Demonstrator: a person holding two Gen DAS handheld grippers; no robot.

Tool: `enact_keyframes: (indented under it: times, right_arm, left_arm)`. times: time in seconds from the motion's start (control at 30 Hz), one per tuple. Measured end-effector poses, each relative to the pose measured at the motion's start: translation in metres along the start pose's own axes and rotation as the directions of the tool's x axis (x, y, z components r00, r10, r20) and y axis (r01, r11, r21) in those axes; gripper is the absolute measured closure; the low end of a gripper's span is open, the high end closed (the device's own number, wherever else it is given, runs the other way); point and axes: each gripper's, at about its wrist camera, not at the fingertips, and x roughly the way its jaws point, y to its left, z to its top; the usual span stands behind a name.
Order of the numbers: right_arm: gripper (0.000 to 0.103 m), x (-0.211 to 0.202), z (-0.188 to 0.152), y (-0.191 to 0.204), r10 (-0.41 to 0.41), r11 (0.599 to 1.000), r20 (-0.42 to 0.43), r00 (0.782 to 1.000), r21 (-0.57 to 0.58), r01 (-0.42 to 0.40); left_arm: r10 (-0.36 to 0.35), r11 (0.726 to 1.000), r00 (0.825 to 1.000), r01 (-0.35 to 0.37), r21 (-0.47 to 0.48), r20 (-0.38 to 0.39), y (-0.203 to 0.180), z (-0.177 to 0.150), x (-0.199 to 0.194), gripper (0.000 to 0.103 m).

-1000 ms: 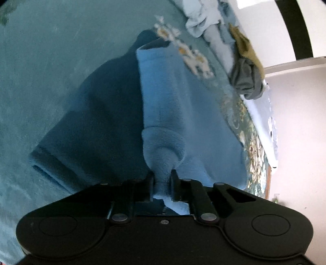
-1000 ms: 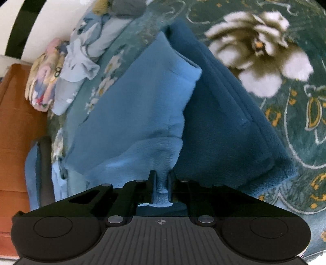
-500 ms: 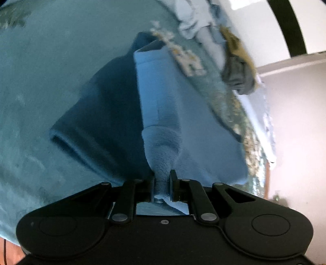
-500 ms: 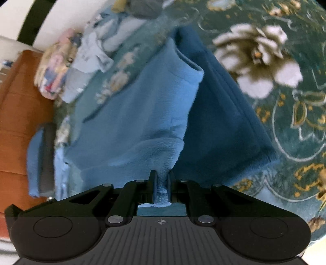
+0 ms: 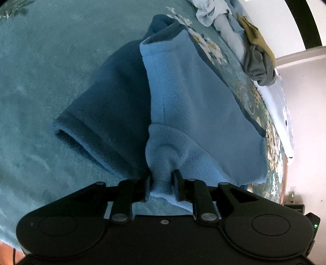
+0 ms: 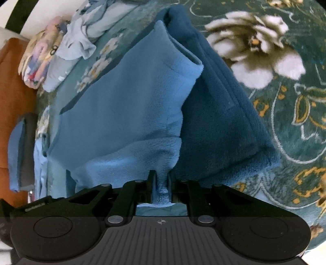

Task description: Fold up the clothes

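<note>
Left tongs (image 5: 162, 178): a bunched fold of the light-blue fleece (image 5: 183, 106) sits between the fingers. Jaws have just been opening; the gap is wider than the cloth bunch on the right finger's side, and the cloth still touches the left one. Can't tell if the pads still press it. Reads as a narrow gap with fleece in it, grip loosening.

Right tongs (image 6: 161, 179): narrow, closed on a thin pinch of the same fleece (image 6: 126, 102). Both fingers (image 6: 151, 183) touch the cloth, and a strip of it runs back between them toward the gripper body.

The garment is two-tone: a light-blue side faces up and a dark-blue side (image 5: 110, 97) is folded out beside it. In the left wrist view the dark part lies left of the light part; in the right wrist view the dark part (image 6: 224, 114) lies to the right. The fleece lies spread on a teal floral bedspread (image 6: 295, 114), with the near edge lifted at both tongs.

Beyond the fleece, at the far edge of the bed, is a pile of other clothes: pale blue pieces (image 5: 216, 12), a grey and olive bundle (image 5: 258, 61), and a pink patterned item (image 6: 38, 59). A brown wooden panel (image 6: 12, 91) stands at the left edge of the right wrist view.
</note>
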Motion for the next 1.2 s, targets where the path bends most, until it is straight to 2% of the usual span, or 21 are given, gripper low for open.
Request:
enact_keyframes:
  times: [0.07, 0.13, 0.17, 0.2, 0.23, 0.27, 0.3, 0.33, 0.47, 0.5, 0.57, 0.6, 0.63, 0.77, 0.93, 1.03, 1.2]
  right_arm:
    - [0.09, -0.008, 0.001, 0.002, 0.002, 1.0, 0.007, 1.0, -0.008, -0.002]
    - [0.084, -0.017, 0.002, 0.005, -0.004, 1.0, 0.023, 1.0, -0.02, 0.004]
    - [0.082, -0.024, 0.002, 0.007, -0.016, 0.999, 0.042, 0.999, -0.03, 0.017]
    - [0.076, -0.031, 0.003, 0.009, -0.027, 0.999, 0.062, 0.998, -0.04, 0.03]
    - [0.064, -0.039, 0.004, 0.011, -0.035, 0.998, 0.086, 0.996, -0.053, 0.04]
    - [0.057, -0.047, 0.006, 0.014, -0.039, 0.997, 0.113, 0.993, -0.068, 0.047]
    - [0.044, -0.054, 0.007, 0.017, -0.04, 0.995, 0.143, 0.989, -0.088, 0.053]
    - [0.035, -0.06, 0.009, 0.021, -0.039, 0.992, 0.174, 0.984, -0.11, 0.059]
    - [0.025, -0.075, 0.023, 0.036, -0.063, 0.98, 0.248, 0.967, -0.166, 0.107]
    - [0.015, -0.077, 0.027, 0.039, -0.07, 0.978, 0.266, 0.962, -0.171, 0.118]
    - [0.014, -0.079, 0.034, 0.044, -0.079, 0.975, 0.296, 0.952, -0.178, 0.136]
    - [0.01, -0.078, 0.039, 0.047, -0.083, 0.973, 0.302, 0.95, -0.182, 0.143]
    - [0.0, -0.077, 0.044, 0.048, -0.086, 0.971, 0.308, 0.947, -0.188, 0.149]
    - [0.001, -0.068, 0.059, 0.04, -0.092, 0.967, 0.287, 0.953, -0.201, 0.154]
    - [0.005, -0.043, 0.071, 0.013, -0.108, 0.985, 0.208, 0.972, -0.11, 0.133]
    - [0.007, -0.033, 0.074, 0.0, -0.095, 0.991, 0.164, 0.982, -0.072, 0.108]
    - [0.016, -0.017, 0.081, -0.018, -0.078, 0.997, 0.076, 0.994, 0.011, 0.078]
  left_arm:
    - [0.002, 1.0, 1.0, -0.002, 0.009, -0.004, -0.002, 0.001, -0.008, 0.072]
    - [0.006, 0.999, 1.0, -0.007, 0.041, 0.005, -0.006, 0.003, -0.019, 0.058]
    - [0.013, 0.998, 1.0, -0.014, 0.065, 0.015, -0.009, 0.004, -0.026, 0.057]
    - [0.023, 0.995, 0.999, -0.026, 0.094, 0.03, -0.014, 0.005, -0.033, 0.051]
    - [0.033, 0.992, 0.998, -0.039, 0.124, 0.046, -0.018, 0.006, -0.04, 0.043]
    - [0.045, 0.986, 0.997, -0.055, 0.159, 0.068, -0.024, 0.007, -0.046, 0.038]
    - [0.06, 0.975, 0.993, -0.08, 0.207, 0.101, -0.031, 0.008, -0.052, 0.029]
    - [0.073, 0.961, 0.988, -0.106, 0.254, 0.136, -0.039, 0.009, -0.057, 0.023]
    - [0.114, 0.905, 0.969, -0.193, 0.379, 0.22, -0.068, 0.018, -0.064, 0.011]
    - [0.115, 0.897, 0.966, -0.202, 0.393, 0.233, -0.074, 0.022, -0.065, 0.008]
    - [0.112, 0.89, 0.962, -0.209, 0.405, 0.251, -0.083, 0.031, -0.065, 0.007]
    - [0.119, 0.886, 0.959, -0.219, 0.408, 0.258, -0.087, 0.035, -0.062, 0.006]
    - [0.129, 0.882, 0.956, -0.233, 0.41, 0.264, -0.09, 0.04, -0.06, 0.006]
    - [0.176, 0.886, 0.95, -0.267, 0.378, 0.26, -0.087, 0.059, -0.044, 0.006]
    - [0.25, 0.91, 0.937, -0.314, 0.271, 0.246, -0.071, 0.071, -0.022, 0.006]
    - [0.26, 0.933, 0.936, -0.307, 0.189, 0.236, -0.058, 0.076, -0.012, 0.007]
    - [0.263, 0.951, 0.939, -0.291, 0.104, 0.222, -0.048, 0.082, -0.004, 0.009]
